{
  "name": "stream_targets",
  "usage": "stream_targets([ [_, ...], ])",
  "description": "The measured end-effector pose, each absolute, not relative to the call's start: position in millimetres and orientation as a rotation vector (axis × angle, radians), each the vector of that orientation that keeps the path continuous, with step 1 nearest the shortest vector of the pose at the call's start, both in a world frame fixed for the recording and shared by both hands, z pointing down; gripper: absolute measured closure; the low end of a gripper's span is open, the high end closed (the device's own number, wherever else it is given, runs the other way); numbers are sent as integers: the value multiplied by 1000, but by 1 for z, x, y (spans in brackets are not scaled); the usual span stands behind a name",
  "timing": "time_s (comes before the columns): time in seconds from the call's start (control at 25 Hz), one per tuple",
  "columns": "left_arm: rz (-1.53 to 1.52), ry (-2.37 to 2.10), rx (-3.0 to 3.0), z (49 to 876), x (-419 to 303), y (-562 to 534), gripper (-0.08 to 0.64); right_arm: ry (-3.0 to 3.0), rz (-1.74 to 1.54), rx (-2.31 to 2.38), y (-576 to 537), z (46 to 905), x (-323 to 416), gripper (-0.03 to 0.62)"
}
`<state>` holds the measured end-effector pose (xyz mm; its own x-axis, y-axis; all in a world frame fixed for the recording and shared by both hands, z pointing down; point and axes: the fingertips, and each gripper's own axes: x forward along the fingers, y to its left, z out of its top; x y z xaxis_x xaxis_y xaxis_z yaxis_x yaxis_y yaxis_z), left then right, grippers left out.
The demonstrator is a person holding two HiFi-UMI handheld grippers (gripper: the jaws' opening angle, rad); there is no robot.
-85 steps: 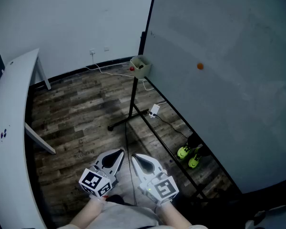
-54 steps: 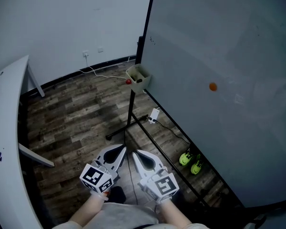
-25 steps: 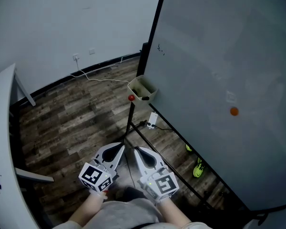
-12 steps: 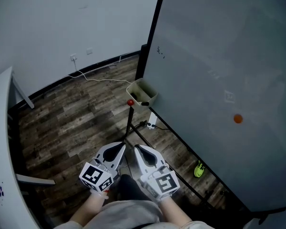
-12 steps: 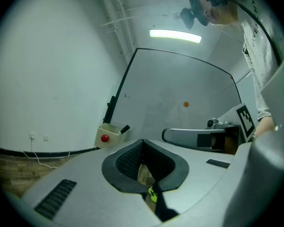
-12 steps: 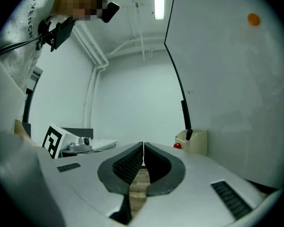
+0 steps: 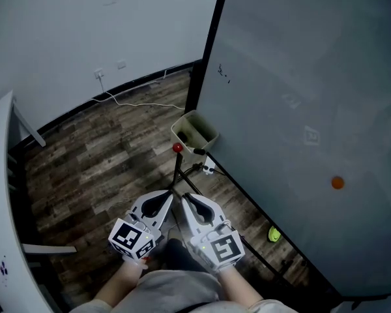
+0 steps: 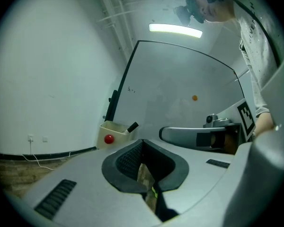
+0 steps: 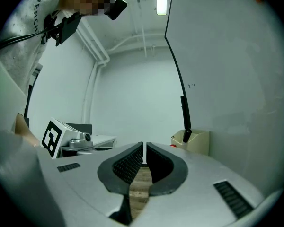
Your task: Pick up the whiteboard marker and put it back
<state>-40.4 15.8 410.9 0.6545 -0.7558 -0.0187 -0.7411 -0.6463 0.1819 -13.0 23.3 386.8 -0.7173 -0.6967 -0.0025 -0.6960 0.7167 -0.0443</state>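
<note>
Low in the head view, the left hand-held gripper point(image 7: 163, 201) and the right hand-held gripper point(image 7: 189, 202) are held side by side over the wood-plank floor point(image 7: 104, 162), each with its jaws drawn together on nothing. Straight ahead of both, well apart, the black whiteboard marker point(image 7: 199, 152) stands tilted in the beige open-topped plastic tray point(image 7: 210, 137), its upper end poking over the rim near a small red ball point(image 7: 178, 148). Its long axis runs steeply upward, and the right hand-held gripper looks marginally nearer. Beyond rises the large white whiteboard point(image 7: 300, 77), dotted with a round orange magnet point(image 7: 337, 182)
</note>
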Motion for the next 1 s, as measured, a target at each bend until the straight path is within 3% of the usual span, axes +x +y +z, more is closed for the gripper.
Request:
stream_targets([
  [0.76, -98, -1192, 2709, 425, -27, -73, 545, 2852, -103, -1308, -73, 402, 11, 569],
  [0.8, -98, -1190, 2707, 426, -27, -76, 545, 2849, -109, -1314, -77, 402, 13, 562],
  [0.88, -96, -1188, 2701, 429, -27, -81, 545, 2844, -119, -1312, -84, 403, 15, 488],
  [1.0, -91, -1188, 2694, 434, -28, -89, 545, 2828, -113, -1318, -94, 401, 17, 488],
])
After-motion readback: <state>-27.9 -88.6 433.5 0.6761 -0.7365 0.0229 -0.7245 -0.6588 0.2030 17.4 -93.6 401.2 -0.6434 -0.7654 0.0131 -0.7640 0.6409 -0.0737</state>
